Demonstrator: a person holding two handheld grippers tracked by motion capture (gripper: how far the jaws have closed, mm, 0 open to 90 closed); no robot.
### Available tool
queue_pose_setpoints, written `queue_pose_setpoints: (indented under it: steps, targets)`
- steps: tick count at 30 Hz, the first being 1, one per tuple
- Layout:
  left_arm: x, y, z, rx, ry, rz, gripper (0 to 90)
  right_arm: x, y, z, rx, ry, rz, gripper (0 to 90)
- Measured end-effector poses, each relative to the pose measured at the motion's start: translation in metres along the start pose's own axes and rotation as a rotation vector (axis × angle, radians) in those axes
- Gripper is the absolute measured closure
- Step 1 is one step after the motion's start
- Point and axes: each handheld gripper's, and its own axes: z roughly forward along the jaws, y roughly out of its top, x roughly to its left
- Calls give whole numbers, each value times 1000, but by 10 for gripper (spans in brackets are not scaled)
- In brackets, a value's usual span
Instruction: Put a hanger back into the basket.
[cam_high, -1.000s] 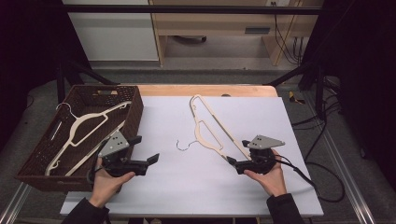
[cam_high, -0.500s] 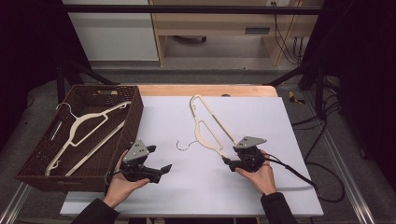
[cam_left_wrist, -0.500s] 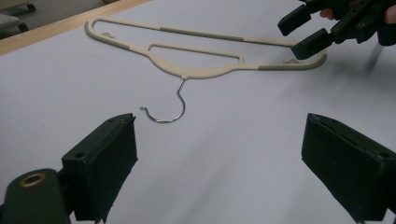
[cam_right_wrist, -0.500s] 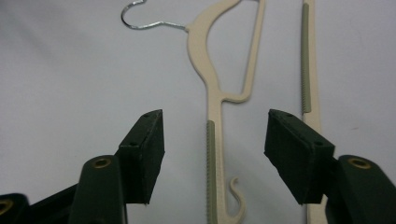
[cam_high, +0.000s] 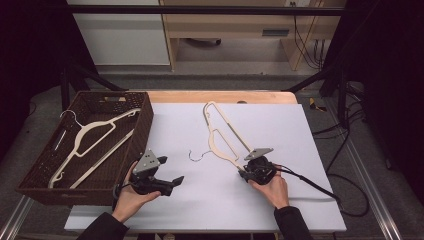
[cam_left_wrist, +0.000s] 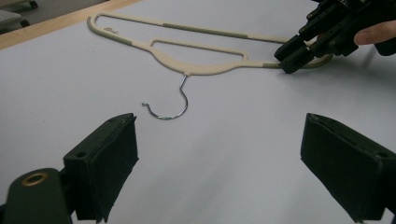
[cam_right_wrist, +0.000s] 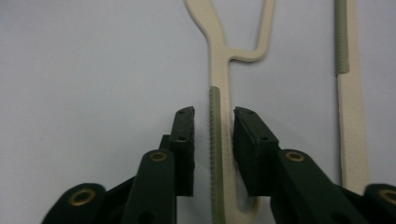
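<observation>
A cream plastic hanger (cam_high: 222, 136) lay flat on the white table (cam_high: 300, 150), its wire hook (cam_left_wrist: 170, 105) pointing toward the left gripper (cam_high: 172, 182), whose jaws stood wide apart with nothing between them. The right gripper (cam_right_wrist: 215, 123) had just been closing its jaws around the hanger's ribbed arm, with narrow gaps still visible beside both pads. A second hanger (cam_high: 95, 142) rested in the brown wicker basket (cam_high: 145, 120) at the table's left

A cream hanger (cam_high: 223, 135) with wire hook lies flat on the table.
</observation>
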Motion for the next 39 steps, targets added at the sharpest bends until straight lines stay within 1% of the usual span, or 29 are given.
queue_pose_setpoints:
  steps: [1,2,3,4,5,6,8,10,11,12,13,15,16,17,19,20,21,22,26,28,29,30,31,32,33,34,36,37,39]
  targets:
    - [0,0,0,1,2,-2,109,2,1,0,7,1,42,749]
    - [0,0,1,2,3,-4,110,0,0,0,2,-2,31,761]
    - [0,-1,1,3,2,-6,111,0,0,0,4,-1,33,770]
    - [1,0,1,2,3,-7,111,1,1,0,10,-5,54,786]
    - [1,0,1,0,3,-8,112,0,1,0,7,-7,60,787]
    - [1,0,2,0,3,-9,113,-1,1,0,11,-2,49,789]
    - [1,1,3,4,0,-9,114,0,2,1,7,-3,56,792]
    - [1,1,4,8,2,-8,115,0,2,1,5,-1,46,793]
    - [1,2,5,8,2,-11,116,0,2,0,10,0,56,793]
    - [1,2,6,10,3,-11,116,0,2,-1,13,3,49,794]
    - [1,4,7,13,1,-8,118,1,3,-1,11,-1,61,794]
    - [2,7,8,16,5,-7,118,-1,3,-4,-7,13,35,794]
    - [2,9,9,17,4,-6,120,-1,4,-6,-16,17,45,795]
    - [1,11,9,16,1,-2,120,-1,5,-9,-12,16,50,794]
    - [1,16,11,14,-1,3,123,-1,6,-14,-22,19,53,795]
    - [1,19,12,12,-2,-2,124,-1,6,-17,-20,24,54,795]
    - [0,23,14,13,-3,-1,126,-2,6,-18,-27,24,46,795]
    - [0,26,17,15,-4,0,127,-1,7,-20,-30,35,55,795]
    - [-1,40,35,27,-5,9,137,0,8,-26,-39,30,66,796]
    - [-1,45,45,37,-1,7,143,0,8,-29,-46,29,42,796]
    - [0,46,50,39,-1,4,148,2,9,-31,-47,39,66,796]
    - [1,48,55,49,-3,0,159,1,9,-32,-48,40,52,796]
    - [2,49,60,55,-6,1,166,2,10,-33,-53,37,51,795]
    - [3,50,65,63,-6,6,175,3,10,-34,-49,40,62,796]
    - [4,50,69,69,-5,8,189,2,9,-34,-48,42,51,796]
    - [6,51,74,77,-13,6,202,2,9,-35,-46,45,50,796]
    - [9,52,82,94,-21,4,231,3,9,-34,-42,41,47,796]
    - [11,52,87,102,-22,6,245,2,8,-34,-41,40,37,796]
    - [14,53,97,115,-26,4,278,3,9,-35,-40,42,48,796]
